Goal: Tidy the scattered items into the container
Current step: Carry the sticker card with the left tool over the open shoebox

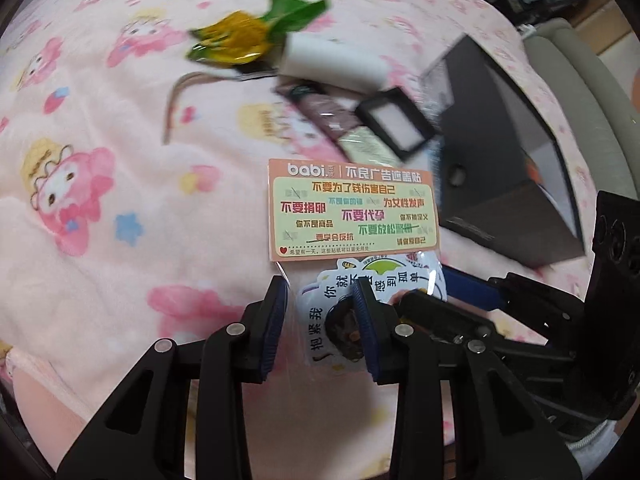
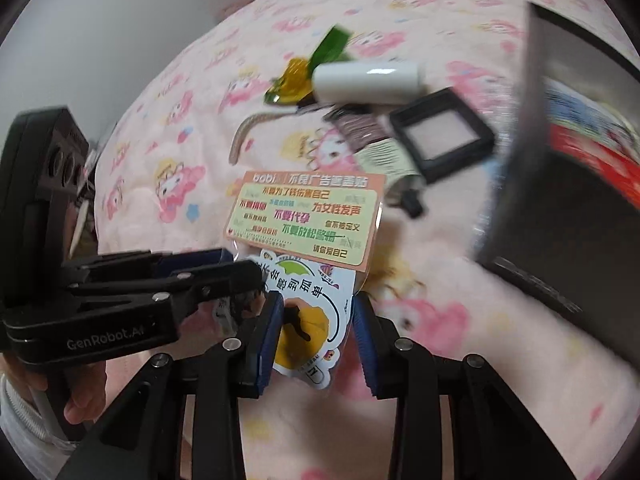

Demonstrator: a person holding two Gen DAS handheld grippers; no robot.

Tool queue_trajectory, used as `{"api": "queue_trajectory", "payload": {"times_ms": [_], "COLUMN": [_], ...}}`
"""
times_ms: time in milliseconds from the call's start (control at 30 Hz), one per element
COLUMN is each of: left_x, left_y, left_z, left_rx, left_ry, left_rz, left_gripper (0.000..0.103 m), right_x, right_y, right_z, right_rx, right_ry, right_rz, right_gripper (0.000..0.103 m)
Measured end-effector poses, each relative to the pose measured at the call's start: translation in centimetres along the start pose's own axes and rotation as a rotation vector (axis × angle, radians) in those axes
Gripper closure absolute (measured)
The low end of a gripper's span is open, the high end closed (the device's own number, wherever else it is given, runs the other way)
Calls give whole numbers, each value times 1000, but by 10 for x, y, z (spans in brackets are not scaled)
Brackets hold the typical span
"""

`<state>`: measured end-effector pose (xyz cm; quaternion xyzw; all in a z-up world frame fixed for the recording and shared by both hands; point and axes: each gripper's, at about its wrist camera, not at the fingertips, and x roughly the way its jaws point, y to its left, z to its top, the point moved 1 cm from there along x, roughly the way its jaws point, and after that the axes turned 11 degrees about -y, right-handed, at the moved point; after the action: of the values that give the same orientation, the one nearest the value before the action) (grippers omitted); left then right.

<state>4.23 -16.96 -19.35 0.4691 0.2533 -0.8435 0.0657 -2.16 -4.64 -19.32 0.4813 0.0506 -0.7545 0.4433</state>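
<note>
2 grippers meet over 1 sticker pack [image 1: 352, 216] lying on the pink cartoon blanket [image 1: 100, 208]. The left gripper [image 1: 320, 320] has its 2 blue-padded fingers spread apart; the clear lower end of the pack, with its white die-cut stickers, lies between and under them, and the right pad sits over that end, though whether it presses the plastic I cannot tell. The right gripper [image 2: 314, 336] is likewise parted, its 2 pads flanking the same lower end, the yellow sticker showing between them; contact cannot be told.

From the right wrist view the left gripper [image 2: 224, 276] reaches in from the left, its tips at the pack's near left edge, so the 2 tools crowd that corner.

Ahead of both grippers, beyond the pack's far edge, lies a tight cluster: 1 white cylinder [image 2: 366, 80], 1 yellow-and-green wrapper [image 1: 248, 34], 1 black square case [image 2: 442, 132], 1 dark flat packet [image 1: 328, 110] and 1 brown curved band [image 1: 180, 96].

Ahead and to the right stands 1 dark box [image 1: 508, 152], the container, its near edge just beside the pack's right corner. Left of the left gripper the blanket runs bare to its far edge.
</note>
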Motion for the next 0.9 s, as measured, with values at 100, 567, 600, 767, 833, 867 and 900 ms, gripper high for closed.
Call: {"api": "queue_trajectory", "payload": {"times_ms": [100, 567, 600, 767, 833, 867, 900], "left_x": [-11, -43, -42, -32, -28, -26, -24], "left_y": [-27, -133, -139, -166, -176, -181, -186], "left_z": [4, 43, 45, 53, 59, 62, 66], "left_rx": [48, 218, 226, 257, 268, 269, 271], "left_ry": [-18, -104, -104, -111, -116, -115, -115], "left_rz": [-26, -157, -163, -193, -210, -222, -231], "left_gripper": [70, 70, 70, 70, 70, 70, 70], "right_x": [-31, -143, -146, -161, -168, -171, -175], "right_y": [-9, -49, -54, -71, -79, -82, -86], "right_z": [1, 20, 20, 25, 28, 29, 30], "right_rx": [35, 120, 129, 143, 152, 154, 159], "right_ry": [-57, -297, -303, -334, -348, -355, -364], "right_rz": [-1, -66, -69, -115, -121, -128, -135], "right_gripper": [71, 71, 71, 71, 70, 70, 70]}}
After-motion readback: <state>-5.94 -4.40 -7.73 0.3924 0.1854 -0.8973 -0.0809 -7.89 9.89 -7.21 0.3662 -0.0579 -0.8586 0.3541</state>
